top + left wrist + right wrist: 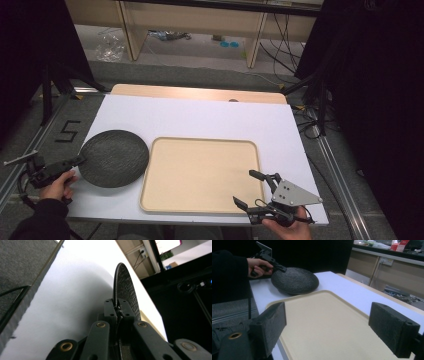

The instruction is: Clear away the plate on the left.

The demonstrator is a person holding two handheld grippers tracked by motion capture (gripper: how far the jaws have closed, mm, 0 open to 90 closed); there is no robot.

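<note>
A lab or workshop set up for recording. Dark curtains (30, 55) flank a white table (200, 117); loose cables (280, 35) trail under wooden benches (195, 20)

Rough matt black plate (114, 158), smooth beige tray (200, 175) (plastic-looking), matt white tabletop (200, 117).

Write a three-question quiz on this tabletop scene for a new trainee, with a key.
1. True or false: the left gripper is shut on the rim of the black plate.
2. Multiple choice: the right gripper is A) shut on the tray's corner, B) open above the near right corner of the beige tray, C) resting on the plate.
3. Fill in: the plate lies to the ____ of the tray, seen from the person's side.

Key: 1 true, the left gripper view shows both jaws closed on the plate's edge. 2 B, its jaws stand wide apart and hold nothing. 3 left.
</note>
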